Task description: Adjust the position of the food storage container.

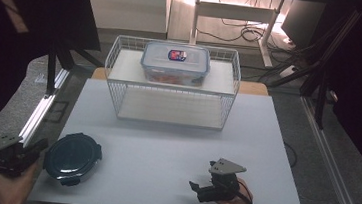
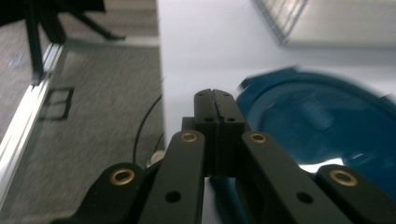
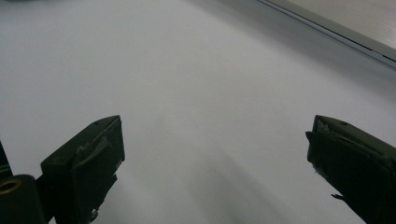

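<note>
the left gripper [image 1: 39,147] sits at the near left corner, just beside the round dark-blue lidded container [image 1: 73,157], and in the left gripper view its jaws are pressed together with nothing between them. my guess is that the container is what it is after. clenched like this, a push forward would only nudge the container [image 2: 322,121] across the smooth sheet rather than catch it, so the jaws would need to part first. the container also lies close to the sheet's near left corner; a careless shove could send it over the edge onto the darker table.

in the middle, a white wire basket [image 1: 171,83] stands on the far half of the sheet, and a clear rectangular box [image 1: 175,63] with a labelled lid rests on its upper shelf — well apart from both grippers, so little risk there for now.

to the right, the right gripper [image 1: 201,188] rests low over the near edge, jaws spread wide and empty, with bare sheet between them in the right gripper view. it is well apart from the container, so it could not steady it if it slid.

the surface is a pale, matte white sheet [image 1: 164,145] on a grey table. the room is dim — dark at both sides, with a lit patch of floor, a desk frame and tangled cables [image 1: 245,35] beyond the basket.
</note>
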`<state>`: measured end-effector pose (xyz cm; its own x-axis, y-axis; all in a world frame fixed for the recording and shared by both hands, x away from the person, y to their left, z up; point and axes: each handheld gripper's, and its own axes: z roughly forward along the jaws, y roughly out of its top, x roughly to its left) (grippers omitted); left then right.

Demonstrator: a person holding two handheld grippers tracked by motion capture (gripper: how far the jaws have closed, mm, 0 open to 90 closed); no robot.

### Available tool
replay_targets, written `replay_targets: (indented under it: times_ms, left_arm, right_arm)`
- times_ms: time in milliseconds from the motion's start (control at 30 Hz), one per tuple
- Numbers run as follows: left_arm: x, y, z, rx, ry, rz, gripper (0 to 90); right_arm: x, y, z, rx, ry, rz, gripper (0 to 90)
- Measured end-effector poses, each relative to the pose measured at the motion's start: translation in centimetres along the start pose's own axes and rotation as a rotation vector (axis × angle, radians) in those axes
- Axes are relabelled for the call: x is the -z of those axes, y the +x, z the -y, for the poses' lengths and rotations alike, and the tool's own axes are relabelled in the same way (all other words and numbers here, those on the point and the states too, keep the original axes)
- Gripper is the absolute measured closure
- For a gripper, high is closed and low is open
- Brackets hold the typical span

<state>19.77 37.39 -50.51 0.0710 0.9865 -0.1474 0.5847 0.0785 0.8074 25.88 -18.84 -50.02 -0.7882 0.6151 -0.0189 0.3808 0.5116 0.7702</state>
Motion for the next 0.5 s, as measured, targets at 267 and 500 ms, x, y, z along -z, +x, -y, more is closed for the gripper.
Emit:
replay_targets:
  times_ms: [267, 500]
  left_arm:
    - [-1.1, -0.1, 0.4, 0.017, 0.073, -0.012, 90.0]
    - [-2.3, -2.5, 0.2, 0.006, 0.122, 0.066, 90.0]
  right_arm:
    - [-0.2, 0.1, 0.0, 0.005, 0.011, -0.004, 4.1]
    - [-0.5, 0.2, 0.0, 0.009, 0.021, -0.011, 4.1]
